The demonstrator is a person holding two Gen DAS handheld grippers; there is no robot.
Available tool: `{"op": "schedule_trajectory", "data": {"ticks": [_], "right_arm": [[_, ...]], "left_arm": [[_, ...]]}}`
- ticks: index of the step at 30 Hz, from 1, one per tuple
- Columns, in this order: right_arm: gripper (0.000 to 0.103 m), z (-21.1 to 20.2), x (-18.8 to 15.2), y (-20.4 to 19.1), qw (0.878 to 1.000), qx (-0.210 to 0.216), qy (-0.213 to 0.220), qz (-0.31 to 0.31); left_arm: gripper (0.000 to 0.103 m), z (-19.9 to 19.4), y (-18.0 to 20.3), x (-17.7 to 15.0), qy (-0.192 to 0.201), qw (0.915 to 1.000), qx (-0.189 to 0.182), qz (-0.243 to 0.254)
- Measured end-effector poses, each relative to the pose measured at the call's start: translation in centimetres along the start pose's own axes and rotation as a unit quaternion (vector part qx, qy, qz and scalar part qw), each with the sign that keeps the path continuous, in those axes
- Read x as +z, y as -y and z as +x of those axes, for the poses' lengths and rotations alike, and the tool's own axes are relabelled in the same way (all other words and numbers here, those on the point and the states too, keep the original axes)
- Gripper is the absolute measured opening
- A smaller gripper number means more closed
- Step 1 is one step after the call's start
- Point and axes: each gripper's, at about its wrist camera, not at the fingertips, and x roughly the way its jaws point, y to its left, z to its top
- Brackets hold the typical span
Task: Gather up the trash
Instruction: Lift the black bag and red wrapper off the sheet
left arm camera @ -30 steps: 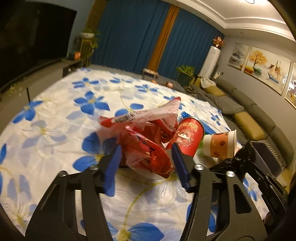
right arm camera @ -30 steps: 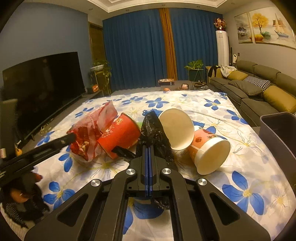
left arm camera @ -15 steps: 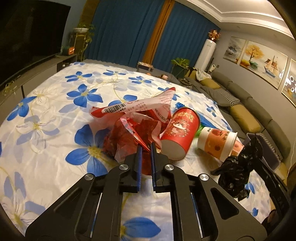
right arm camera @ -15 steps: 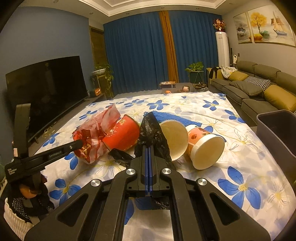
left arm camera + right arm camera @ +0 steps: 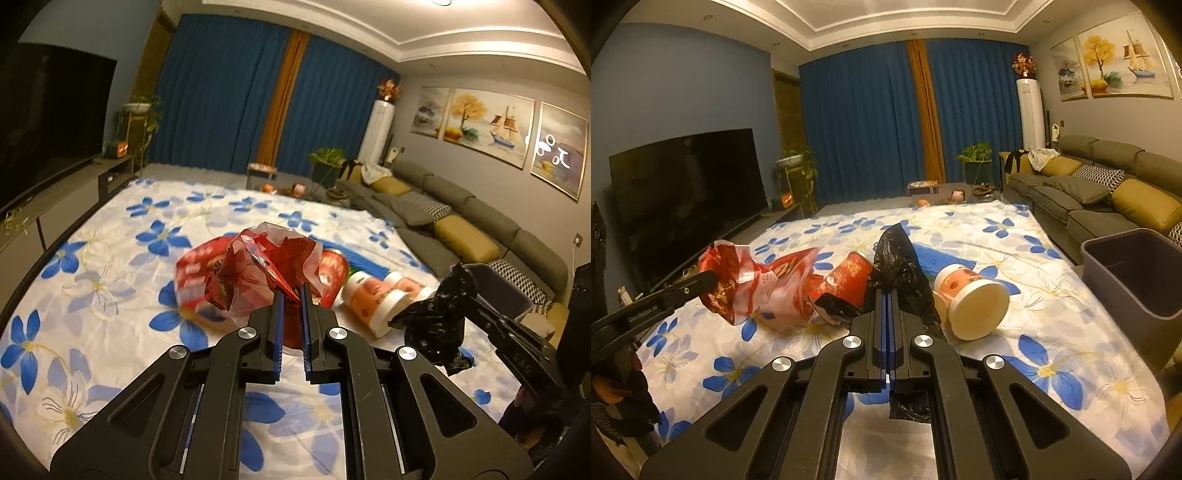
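1. The left gripper (image 5: 291, 291), wide open around the red wrapper (image 5: 266, 269) a second ago, now pinches it between its blue pads.
2. The wrapper, earlier resting on the flowered sheet (image 5: 92, 295), now hangs lifted and crumpled.
3. The right gripper (image 5: 887, 295) rides higher with its black bag (image 5: 897, 273), and the grey bin (image 5: 1137, 273) looms nearer.

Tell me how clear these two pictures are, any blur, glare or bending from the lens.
Left wrist view: dim warm room light, the red wrapper and red cup smeared by motion blur, a bright reflection on the glass of the right-hand painting, walls bowed by the fisheye. Right wrist view: sharper, the black bag crisp, ceiling and curtains curved, dark corners.
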Motion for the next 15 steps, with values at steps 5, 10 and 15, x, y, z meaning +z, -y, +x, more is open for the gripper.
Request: {"op": "schedule_trajectory", "data": {"ticks": [5,10,15], "right_arm": [[0.002,-1.4,0.3,0.7,1.0,-0.005,0.016,0.004],[0.002,-2.7,0.4,1.9,0.999,-0.011,0.027,0.013],[0.002,-3.7,0.6,3.3,0.999,-0.022,0.038,0.019]], "left_arm": [[0.007,-0.3,1.1,-0.1,0.004,0.9999,-0.008,0.008],[0.007,-0.3,2.0,-0.2,-0.001,0.9998,-0.019,0.01],[0.007,0.0,3.4,-0.1,-0.001,0.9993,-0.028,0.023]]}}
